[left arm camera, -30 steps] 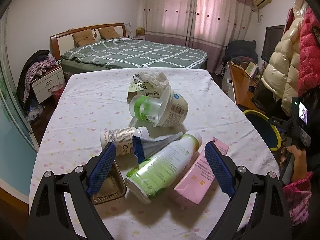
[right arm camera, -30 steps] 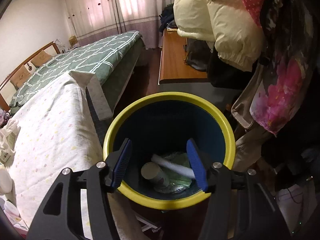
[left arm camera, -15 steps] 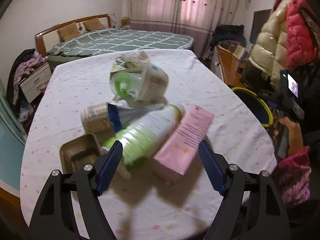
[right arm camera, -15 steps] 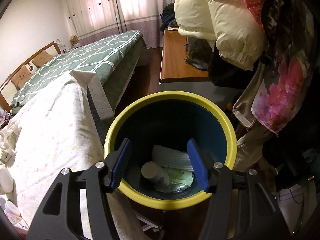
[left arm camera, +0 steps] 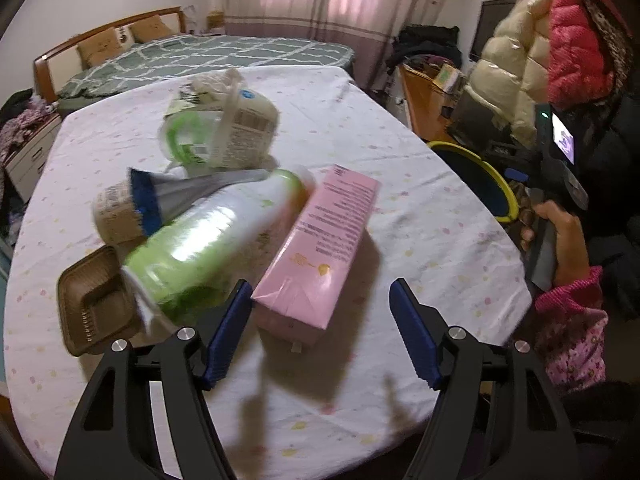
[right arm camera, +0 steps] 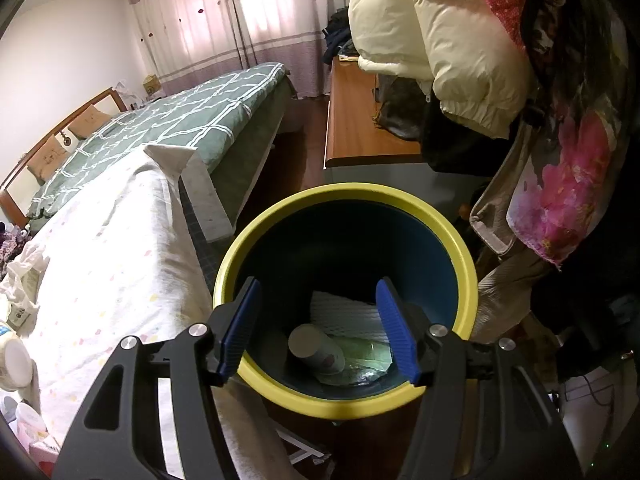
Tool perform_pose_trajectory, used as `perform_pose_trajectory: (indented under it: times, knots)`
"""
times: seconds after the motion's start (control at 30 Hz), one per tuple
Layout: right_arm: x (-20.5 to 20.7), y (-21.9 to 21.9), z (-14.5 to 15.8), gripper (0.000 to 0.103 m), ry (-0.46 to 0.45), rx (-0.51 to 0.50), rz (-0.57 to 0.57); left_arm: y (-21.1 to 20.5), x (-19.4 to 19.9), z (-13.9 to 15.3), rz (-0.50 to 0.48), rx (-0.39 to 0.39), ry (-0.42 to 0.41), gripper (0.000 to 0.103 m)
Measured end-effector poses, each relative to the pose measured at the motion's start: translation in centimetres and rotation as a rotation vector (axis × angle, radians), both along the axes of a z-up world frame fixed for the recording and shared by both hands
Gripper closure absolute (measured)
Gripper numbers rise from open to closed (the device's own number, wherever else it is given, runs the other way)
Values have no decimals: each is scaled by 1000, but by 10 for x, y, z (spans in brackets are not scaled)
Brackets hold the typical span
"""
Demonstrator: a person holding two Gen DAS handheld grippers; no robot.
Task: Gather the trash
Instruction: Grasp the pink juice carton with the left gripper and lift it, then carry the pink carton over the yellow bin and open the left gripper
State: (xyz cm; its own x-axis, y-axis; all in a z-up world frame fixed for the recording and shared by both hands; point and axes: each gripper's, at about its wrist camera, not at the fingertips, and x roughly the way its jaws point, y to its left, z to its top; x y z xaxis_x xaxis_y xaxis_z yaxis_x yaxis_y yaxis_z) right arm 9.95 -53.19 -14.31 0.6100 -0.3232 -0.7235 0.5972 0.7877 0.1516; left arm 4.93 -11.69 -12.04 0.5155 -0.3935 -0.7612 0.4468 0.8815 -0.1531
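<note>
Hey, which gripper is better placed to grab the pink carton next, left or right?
Left. The left gripper has the pink carton lying right ahead of its closing jaws, not yet gripped. The right gripper hangs empty over the yellow-rimmed bin, away from the table.

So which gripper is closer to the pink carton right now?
Left. The left gripper hangs just above the pink carton, its jaws closing either side of the near end without touching. The right gripper is off the table, open over the yellow-rimmed bin.
</note>
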Motion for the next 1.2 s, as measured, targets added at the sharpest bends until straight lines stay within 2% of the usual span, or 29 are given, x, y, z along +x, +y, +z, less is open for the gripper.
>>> perform_pose_trajectory:
  times: [0.13, 0.3, 0.37, 0.47, 0.8, 1.2]
  knots:
    - [0, -1, 0, 45, -2, 6, 2, -12, -1, -3, -56, -10, 24, 34]
    - [-1, -1, 0, 45, -9, 11, 5, -19, 9, -9, -30, 18, 31, 39]
    - [-1, -1, 0, 45, -11, 14, 6, -21, 13, -13, -33, 24, 41, 44]
    - [-1, -2, -1, 45, -13, 20, 9, -24, 16, -17, -38, 29, 52, 60]
    - [-2, -2, 0, 45, -21, 22, 11, -31, 20, -12, -23, 45, 16, 64]
    - [-9, 2, 5, 45, -45, 16, 35, -64, 37, 24, -81, 33, -80, 64]
